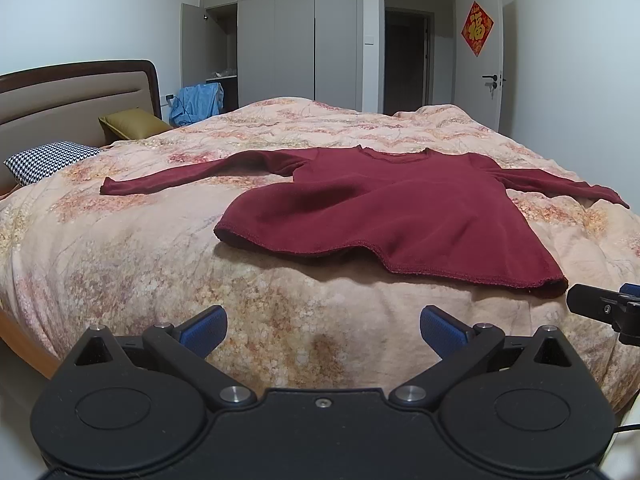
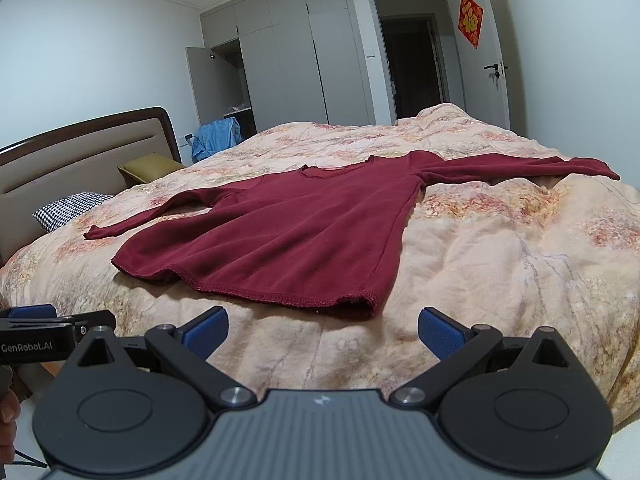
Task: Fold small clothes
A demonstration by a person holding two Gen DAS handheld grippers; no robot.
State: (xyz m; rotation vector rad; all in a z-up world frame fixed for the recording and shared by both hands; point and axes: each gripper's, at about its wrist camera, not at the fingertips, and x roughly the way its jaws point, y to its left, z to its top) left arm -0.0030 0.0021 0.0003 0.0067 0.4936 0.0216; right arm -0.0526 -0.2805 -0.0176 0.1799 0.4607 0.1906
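Left wrist view: left gripper (image 1: 323, 325) and right gripper (image 2: 323, 326) both spread wide, empty. Red top (image 1: 384, 208) flat on bed (image 1: 120, 264), sleeves out, hem nearest. Risk: soft quilt pinched w/ hem, dragging the fold crooked.

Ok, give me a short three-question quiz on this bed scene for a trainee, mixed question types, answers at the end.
1. True or false: the dark red top lies spread flat on the bed, both sleeves out.
2. Multiple choice: the left gripper is A) shut on the hem, B) open and short of the top, C) out of view.
3. Fill in: beside the headboard, behind the houndstooth pillow, lies an olive ____.

Key: 1 true; 2 B; 3 pillow. The right gripper is open too.
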